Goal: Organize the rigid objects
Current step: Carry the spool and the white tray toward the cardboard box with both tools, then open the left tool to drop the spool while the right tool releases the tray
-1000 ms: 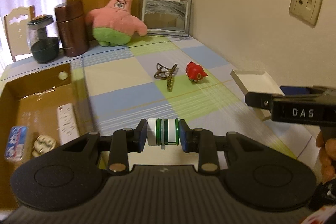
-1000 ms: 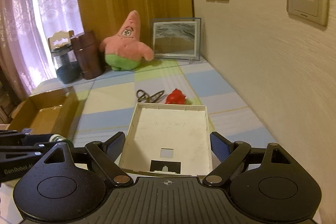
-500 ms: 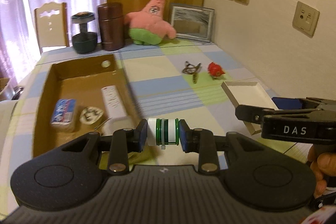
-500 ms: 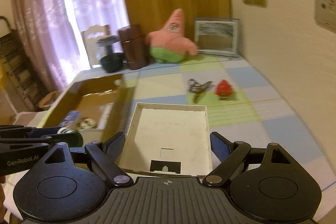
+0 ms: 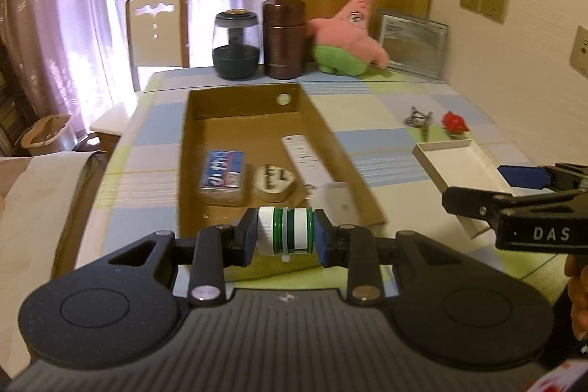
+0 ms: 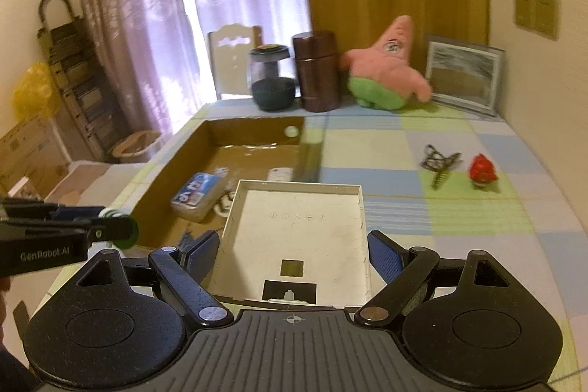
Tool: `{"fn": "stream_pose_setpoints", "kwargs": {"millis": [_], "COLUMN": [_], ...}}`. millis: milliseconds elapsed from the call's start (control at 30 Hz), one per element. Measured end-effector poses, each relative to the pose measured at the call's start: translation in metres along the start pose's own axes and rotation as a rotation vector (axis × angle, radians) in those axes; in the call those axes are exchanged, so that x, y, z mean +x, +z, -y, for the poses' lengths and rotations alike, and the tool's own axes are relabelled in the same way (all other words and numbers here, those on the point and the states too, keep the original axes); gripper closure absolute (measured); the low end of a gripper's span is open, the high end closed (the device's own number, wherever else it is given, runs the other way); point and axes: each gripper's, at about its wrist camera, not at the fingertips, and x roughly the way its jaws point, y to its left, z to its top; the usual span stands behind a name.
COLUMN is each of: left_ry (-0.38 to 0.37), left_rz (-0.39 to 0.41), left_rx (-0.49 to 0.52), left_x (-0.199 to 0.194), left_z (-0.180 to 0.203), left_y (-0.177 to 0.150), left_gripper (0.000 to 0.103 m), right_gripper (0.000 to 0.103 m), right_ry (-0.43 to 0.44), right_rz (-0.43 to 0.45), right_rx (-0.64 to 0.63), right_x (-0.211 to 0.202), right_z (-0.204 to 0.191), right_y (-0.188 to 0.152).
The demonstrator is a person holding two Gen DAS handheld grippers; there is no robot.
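The left gripper [image 5: 285, 236] is squeezed tight on a small green + white spool [image 5: 285, 234], lying sideways right btwn the two blue pads, held up in the air at the near end of the brown cardboard box [image 5: 332, 149]. From the spool, the box stretches away toward 12 o'clock. Inside it: a blue packet [image 5: 222, 168] at 11, a white plug [image 5: 271, 179] just past the spool at 12, a white remote [image 5: 308, 161] at 1, w/ a small white card [image 5: 335, 201] near it. The right gripper [image 6: 294, 250] is clamped on a flat white tray [image 6: 294, 230], one pad on each long side, tray sticking out fwd toward 12 and partly over the box's near right corner. From the tray, a red toy [image 6: 482, 168] sits on the checked cloth at about 2 o'clock, w/ a dark metal puzzle [image 6: 439, 163] just left of it, not touching. Far back at 12: a dark jar [image 5: 236, 43], brown can [image 5: 283, 38], pink star plush [image 5: 347, 35], picture frame [image 5: 413, 42]
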Motion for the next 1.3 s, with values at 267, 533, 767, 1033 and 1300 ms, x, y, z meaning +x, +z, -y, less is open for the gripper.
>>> {"fn": "stream_pose_setpoints", "kwargs": {"millis": [267,533,767,1033,1300], "left_ry": [0.015,0.02,0.011,-0.002,0.001], "left_rz": [0.0,0.005,0.008,0.016,0.031], "left_rx": [-0.008,-0.015,-0.03,-0.025,-0.007], "left_x": [0.016,0.041,0.067,0.103,0.145], "left_z": [-0.029,-0.044,-0.052,-0.053,-0.062], "left_y": [0.009,0.025,0.037,0.054,0.078], "left_gripper": [0.076,0.076,0.076,0.076,0.076], "right_gripper": [0.019,0.019,0.019,0.019,0.019], "right_ry": [0.035,0.059,0.057,0.052,0.054], "right_rz": [-0.008,-0.014,-0.015,-0.02,-0.025], "right_rx": [-0.046,-0.066,-0.088,-0.104,-0.12], "right_x": [0.032,0.061,0.086,0.123,0.166], "right_z": [-0.02,-0.028,-0.031,-0.02,-0.011], "right_y": [0.011,0.024,0.035,0.056,0.072]}}
